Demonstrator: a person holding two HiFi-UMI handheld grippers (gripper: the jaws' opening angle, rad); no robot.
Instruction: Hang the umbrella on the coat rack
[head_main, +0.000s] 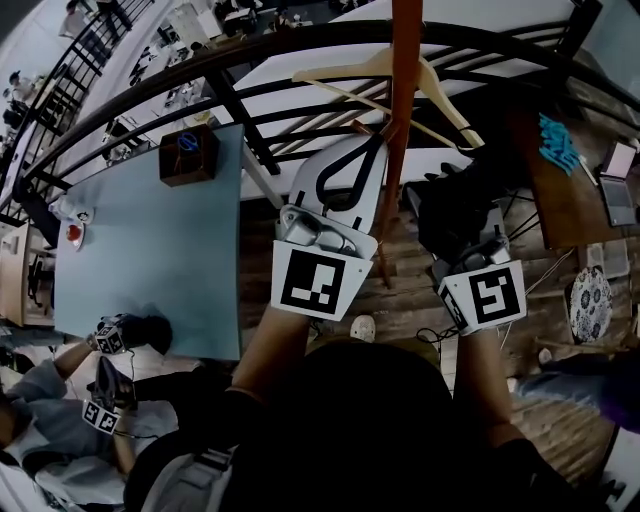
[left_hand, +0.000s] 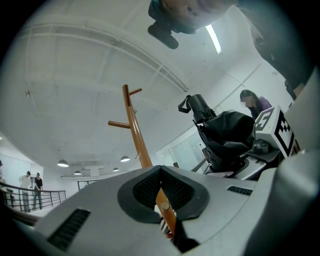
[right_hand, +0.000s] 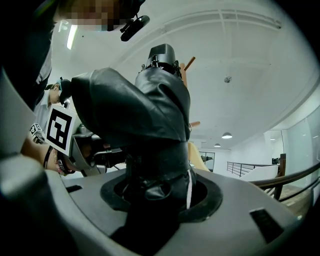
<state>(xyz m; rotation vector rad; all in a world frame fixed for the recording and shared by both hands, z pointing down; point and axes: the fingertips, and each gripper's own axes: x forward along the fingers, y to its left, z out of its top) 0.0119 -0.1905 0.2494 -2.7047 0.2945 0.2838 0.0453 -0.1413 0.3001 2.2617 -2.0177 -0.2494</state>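
The coat rack's orange-brown pole (head_main: 402, 90) rises through the middle of the head view, with short pegs near its top (left_hand: 134, 125). My left gripper (head_main: 377, 135) reaches up beside the pole. Its tips (left_hand: 161, 169) meet, with nothing visibly held, and the pole shows through the oval gap behind them. The folded black umbrella (head_main: 455, 200) stands upright to the right of the pole. My right gripper (right_hand: 160, 187) is shut around its lower part, and the bundle (right_hand: 145, 110) fills that view. In the left gripper view the umbrella (left_hand: 225, 135) shows at the right, apart from the pegs.
A wooden hanger (head_main: 400, 72) hangs by the pole's top. A dark railing (head_main: 300, 50) curves behind the rack. A light blue table (head_main: 150, 260) with a brown box (head_main: 188, 155) lies to the left. Another person with grippers (head_main: 105, 390) sits at lower left. A laptop (head_main: 620, 185) is at the right.
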